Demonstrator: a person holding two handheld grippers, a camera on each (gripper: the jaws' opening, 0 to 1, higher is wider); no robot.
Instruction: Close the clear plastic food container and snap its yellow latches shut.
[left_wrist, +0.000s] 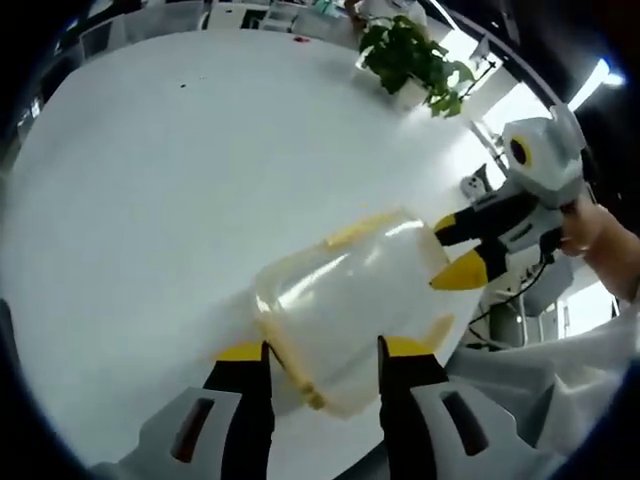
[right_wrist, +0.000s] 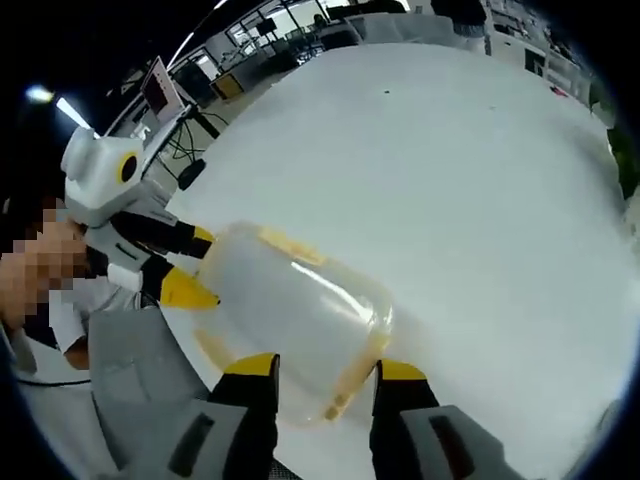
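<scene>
The clear plastic food container (left_wrist: 350, 320) lies tilted between the jaws of the left tool (left_wrist: 322, 362), its yellow latches (left_wrist: 362, 228) along the rim.

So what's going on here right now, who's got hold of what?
A person is working a clear plastic food container over a white table with two handheld grippers. The left gripper has its jaws on either side of one end of the container, and the right gripper brackets the opposite end. The container is tipped on its side between them, yellow trim showing along its edges. Whether the latches are snapped can't be made out. A potted plant stands at the table's far edge.
</scene>
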